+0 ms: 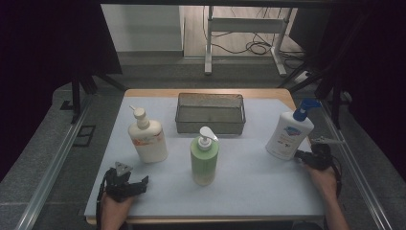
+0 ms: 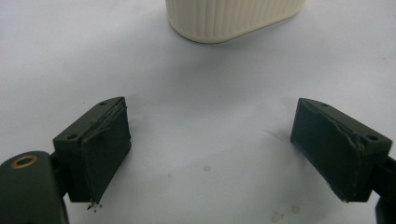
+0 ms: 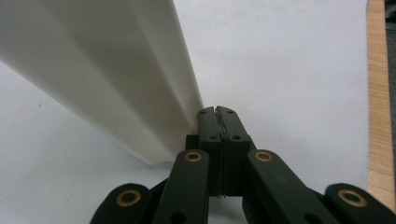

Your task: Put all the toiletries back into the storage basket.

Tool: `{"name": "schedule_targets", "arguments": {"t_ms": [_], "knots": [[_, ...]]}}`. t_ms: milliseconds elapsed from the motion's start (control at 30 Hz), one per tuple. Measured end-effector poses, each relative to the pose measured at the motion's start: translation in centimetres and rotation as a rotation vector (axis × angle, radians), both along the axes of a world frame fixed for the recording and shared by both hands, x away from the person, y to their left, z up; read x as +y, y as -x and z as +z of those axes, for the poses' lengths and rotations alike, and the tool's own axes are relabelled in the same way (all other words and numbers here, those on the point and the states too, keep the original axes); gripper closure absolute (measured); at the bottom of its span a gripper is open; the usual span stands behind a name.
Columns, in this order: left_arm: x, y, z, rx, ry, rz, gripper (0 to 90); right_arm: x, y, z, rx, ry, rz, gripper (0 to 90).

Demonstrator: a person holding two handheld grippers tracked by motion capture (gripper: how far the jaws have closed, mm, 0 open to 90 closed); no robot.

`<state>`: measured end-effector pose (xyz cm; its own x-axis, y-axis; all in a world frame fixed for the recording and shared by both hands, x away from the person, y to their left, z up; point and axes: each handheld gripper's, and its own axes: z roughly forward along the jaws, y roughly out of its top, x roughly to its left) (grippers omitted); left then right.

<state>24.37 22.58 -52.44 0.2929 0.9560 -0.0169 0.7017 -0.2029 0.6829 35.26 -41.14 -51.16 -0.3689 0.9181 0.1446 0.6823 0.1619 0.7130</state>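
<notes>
Now: right tool (image 3: pixel 218 111) closed, touching tilted white bottle (image 3: pixel 107 65) | left tool (image 2: pixel 210 140) spread

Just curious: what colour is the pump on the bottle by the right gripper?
Blue; the pump shows best in the high view.

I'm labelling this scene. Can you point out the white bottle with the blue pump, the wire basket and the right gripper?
white bottle (image 1: pixel 286 136): high view, its label.
wire basket (image 1: pixel 210 128): high view, near wall.
right gripper (image 3: pixel 218 112): right gripper view, tips of its shut jaws.

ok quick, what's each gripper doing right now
left gripper: open, holding nothing, cream bottle ahead
right gripper: shut, empty, beside the white bottle
</notes>
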Motion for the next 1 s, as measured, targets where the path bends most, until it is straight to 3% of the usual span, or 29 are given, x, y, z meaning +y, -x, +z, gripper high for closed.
{"name": "schedule_targets", "arguments": {"t_ms": [1000], "knots": [[0.0,0.0,0.0,0.001,0.001,0.002,11.8,2.0,1.3,-0.1,0.001,0.003,0.065,86.7]]}}
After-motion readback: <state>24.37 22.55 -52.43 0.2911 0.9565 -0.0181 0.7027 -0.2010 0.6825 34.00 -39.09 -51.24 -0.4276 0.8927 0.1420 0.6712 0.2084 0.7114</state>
